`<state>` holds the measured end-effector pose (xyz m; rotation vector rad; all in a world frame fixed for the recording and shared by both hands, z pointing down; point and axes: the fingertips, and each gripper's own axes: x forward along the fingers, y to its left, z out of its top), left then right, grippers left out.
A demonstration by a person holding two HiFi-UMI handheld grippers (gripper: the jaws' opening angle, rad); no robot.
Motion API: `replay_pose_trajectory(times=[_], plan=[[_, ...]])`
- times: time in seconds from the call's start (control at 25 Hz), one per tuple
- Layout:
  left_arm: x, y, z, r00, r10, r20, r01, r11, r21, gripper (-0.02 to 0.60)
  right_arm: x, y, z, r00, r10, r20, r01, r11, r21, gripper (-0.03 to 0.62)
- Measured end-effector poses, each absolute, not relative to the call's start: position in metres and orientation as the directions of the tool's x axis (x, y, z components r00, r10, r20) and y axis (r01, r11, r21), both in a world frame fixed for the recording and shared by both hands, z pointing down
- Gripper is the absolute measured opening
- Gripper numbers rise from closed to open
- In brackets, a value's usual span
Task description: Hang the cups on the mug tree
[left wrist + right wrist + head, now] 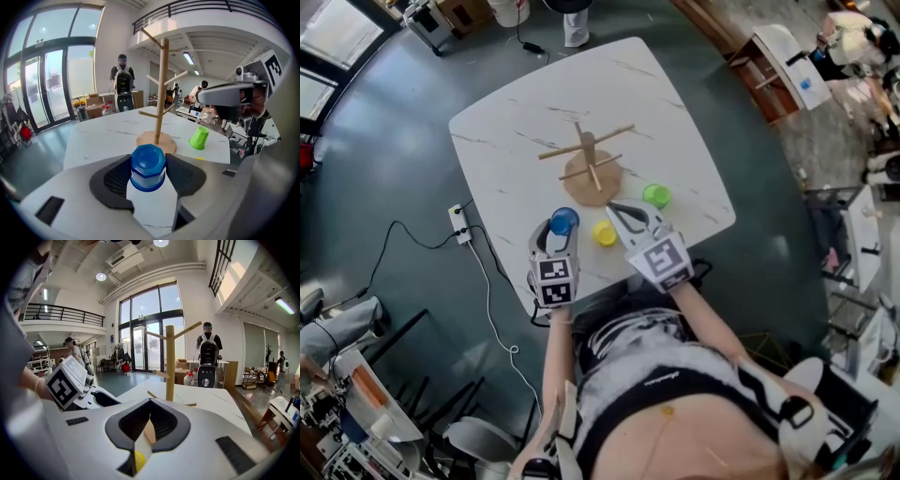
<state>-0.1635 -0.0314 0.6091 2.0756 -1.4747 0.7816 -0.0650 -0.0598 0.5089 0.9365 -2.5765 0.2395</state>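
The wooden mug tree (592, 164) stands mid-table with bare pegs. My left gripper (562, 219) is shut on an upside-down blue cup (563, 222) near the table's front edge; in the left gripper view both pads (116, 177) press the sides of the blue cup (148, 166), and the mug tree (161, 93) rises beyond it. A yellow cup (604, 232) sits just right of it. A green cup (655, 195) lies further right, the same green cup (199, 138) tipped over. My right gripper (613, 206) is shut and empty, pointing at the tree's base; the yellow cup (139, 460) shows beneath its jaws.
The white marble table (516, 122) stands on a dark floor. A power strip (458, 223) with a cable lies on the floor at the left. A wooden rack (769, 70) stands at the far right. A person with a backpack (123, 82) stands by the glass doors.
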Motion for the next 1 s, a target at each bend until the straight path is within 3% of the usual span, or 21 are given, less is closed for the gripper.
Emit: replay_pose_trajectory(times=[1.0], plan=[[-0.181,-0.075,0.510,0.260,-0.839,0.478,-0.964,-0.255,0.076,0.235,-0.058,-0.073,0.489,-0.682,-0.618,0.391,-0.671,0.741,0.003,0.005]])
